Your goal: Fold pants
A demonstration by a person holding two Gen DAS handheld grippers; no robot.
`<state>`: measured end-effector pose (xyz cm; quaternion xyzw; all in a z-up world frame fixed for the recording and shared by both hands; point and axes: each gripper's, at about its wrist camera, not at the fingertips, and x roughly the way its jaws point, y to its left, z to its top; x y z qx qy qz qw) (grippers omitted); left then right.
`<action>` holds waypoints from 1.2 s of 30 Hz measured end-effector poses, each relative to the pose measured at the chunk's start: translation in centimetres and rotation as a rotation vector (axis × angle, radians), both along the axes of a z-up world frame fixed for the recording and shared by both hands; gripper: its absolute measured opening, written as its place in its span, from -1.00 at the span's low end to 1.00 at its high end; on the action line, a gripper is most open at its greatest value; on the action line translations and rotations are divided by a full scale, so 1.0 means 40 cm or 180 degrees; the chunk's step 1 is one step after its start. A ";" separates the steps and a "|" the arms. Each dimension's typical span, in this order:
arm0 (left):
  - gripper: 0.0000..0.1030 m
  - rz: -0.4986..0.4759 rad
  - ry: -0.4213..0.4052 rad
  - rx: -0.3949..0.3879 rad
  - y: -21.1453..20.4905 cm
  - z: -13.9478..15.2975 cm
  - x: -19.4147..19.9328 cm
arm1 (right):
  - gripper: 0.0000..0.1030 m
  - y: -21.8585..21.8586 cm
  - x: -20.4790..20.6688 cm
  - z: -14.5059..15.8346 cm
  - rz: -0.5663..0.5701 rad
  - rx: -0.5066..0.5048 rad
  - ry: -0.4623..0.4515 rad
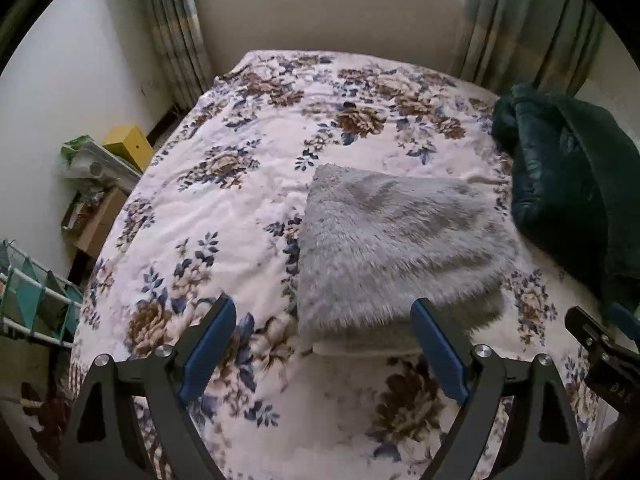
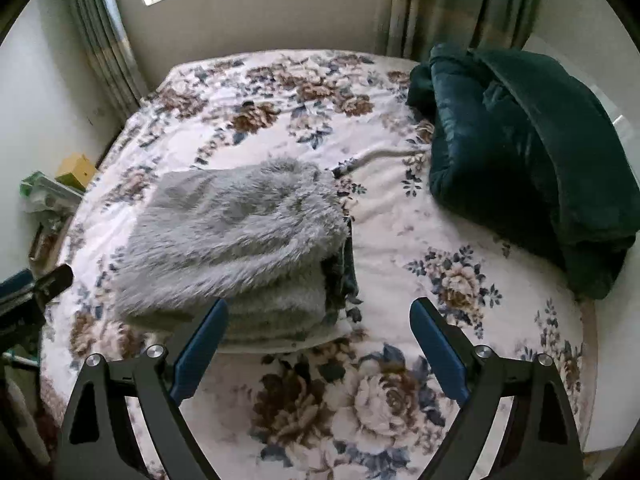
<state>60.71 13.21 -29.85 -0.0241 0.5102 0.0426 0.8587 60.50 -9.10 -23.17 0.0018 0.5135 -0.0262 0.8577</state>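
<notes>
The grey fluffy pants (image 1: 392, 248) lie folded in a thick stack on the floral bed (image 1: 248, 184). In the right wrist view the pants (image 2: 236, 240) show several layers at the near edge. My left gripper (image 1: 322, 312) is open and empty, just in front of the stack's near edge. My right gripper (image 2: 318, 312) is open and empty, at the stack's near right corner. The right gripper's tip shows at the right edge of the left wrist view (image 1: 592, 336). The left gripper's tip shows at the left edge of the right wrist view (image 2: 48, 284).
A dark green quilt (image 2: 520, 160) is heaped on the right side of the bed (image 2: 400, 264). A yellow box (image 1: 128, 146), bags and cardboard boxes stand on the floor at the left. A rack (image 1: 36, 300) stands at the near left. Curtains and a window are behind.
</notes>
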 end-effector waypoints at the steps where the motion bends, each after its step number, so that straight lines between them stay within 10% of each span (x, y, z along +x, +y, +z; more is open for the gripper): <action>1: 0.73 -0.0007 -0.0030 0.0002 -0.005 0.021 -0.027 | 0.83 0.001 -0.026 0.021 0.0016 -0.0012 -0.0038; 24: 0.73 0.0094 -0.0904 0.0052 -0.129 0.470 -0.661 | 0.83 -0.073 -0.768 0.597 0.0375 0.0181 -0.0984; 36: 0.73 0.0020 -0.1134 0.0197 -0.133 0.584 -0.823 | 0.83 -0.043 -1.005 0.768 0.0509 0.0323 -0.1215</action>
